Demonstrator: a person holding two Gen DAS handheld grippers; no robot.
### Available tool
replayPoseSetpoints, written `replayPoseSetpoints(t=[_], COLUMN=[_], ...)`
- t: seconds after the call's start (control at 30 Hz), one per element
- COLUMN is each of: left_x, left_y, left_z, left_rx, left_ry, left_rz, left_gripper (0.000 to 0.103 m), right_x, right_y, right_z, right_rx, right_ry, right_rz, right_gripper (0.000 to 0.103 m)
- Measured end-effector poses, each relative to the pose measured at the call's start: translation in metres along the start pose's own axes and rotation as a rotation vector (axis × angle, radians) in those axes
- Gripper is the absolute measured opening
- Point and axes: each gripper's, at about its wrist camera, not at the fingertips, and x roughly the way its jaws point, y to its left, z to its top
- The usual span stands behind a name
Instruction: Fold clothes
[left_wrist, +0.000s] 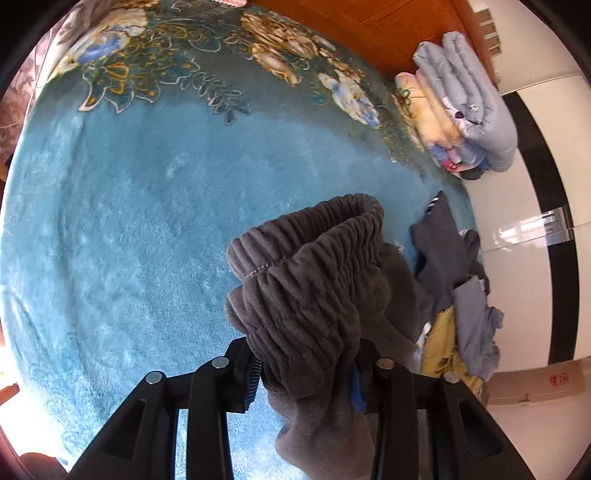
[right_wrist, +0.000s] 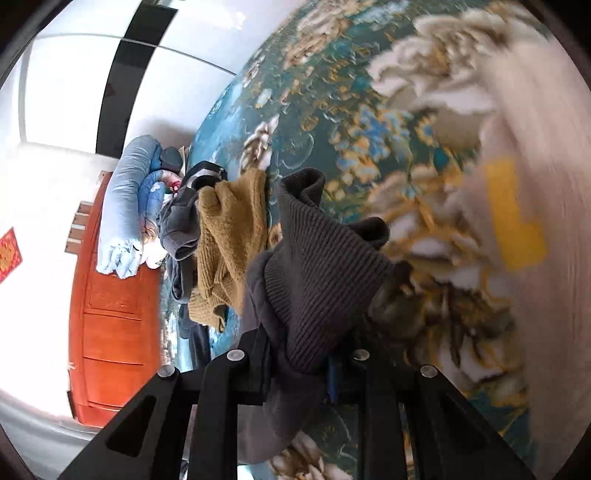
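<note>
My left gripper (left_wrist: 304, 380) is shut on the gathered elastic waistband of dark grey trousers (left_wrist: 310, 280) and holds them above a blue floral blanket (left_wrist: 147, 221). My right gripper (right_wrist: 299, 363) is shut on a ribbed cuff of the same grey trousers (right_wrist: 317, 266), also lifted above the blanket (right_wrist: 351, 110). The rest of the garment hangs down below the fingers and out of sight.
A pile of unfolded clothes, dark grey, blue and mustard (left_wrist: 458, 302), lies at the blanket's right edge; the mustard knit (right_wrist: 229, 236) also shows in the right view. Folded quilts (left_wrist: 461, 107) are stacked by an orange wooden headboard (left_wrist: 369, 29). White floor tiles (left_wrist: 517, 229) lie beyond.
</note>
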Motion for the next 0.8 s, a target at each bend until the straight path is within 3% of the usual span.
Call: replayPoseSetpoints(t=[0.1,0.23,0.37,0.57,0.67,0.8], left_x=[0.014,0.011,0.01,-0.005,-0.02,-0.053], left_y=[0.016,0.033,0.014,0.023,0.024,0.013], left_z=[-0.003,-0.013,-0.01,-0.013,-0.009,0.006], left_rx=[-0.026,-0.091,-0.052,-0.051,-0.044,-0.011], left_ry=[0.057,0.062,0.047,0.072,0.053,-0.03], left_rz=[0.075,0.035,0.067,0.083,0.065,0.045], left_gripper=[0.043,0.044,0.045,0.054,0.059,0.062], right_x=[0.012,0.012,0.011,0.003,-0.015,-0.05], right_y=[-0.013,-0.026,-0.02,-0.015,-0.007,0.02], right_z=[-0.003,-0.008,-0.004,-0.008,-0.012,-0.017], right_rx=[0.03,0.049,0.036,0.025,-0.027,-0.173], right_ry=[0.04,0.038,0.053,0.072,0.063,-0.033], right_rz=[-0.056,-0.051,-0.064,-0.087,-0.119,-0.215], right_gripper=[0.024,0.025,0.028,0.047,0.054,0.055])
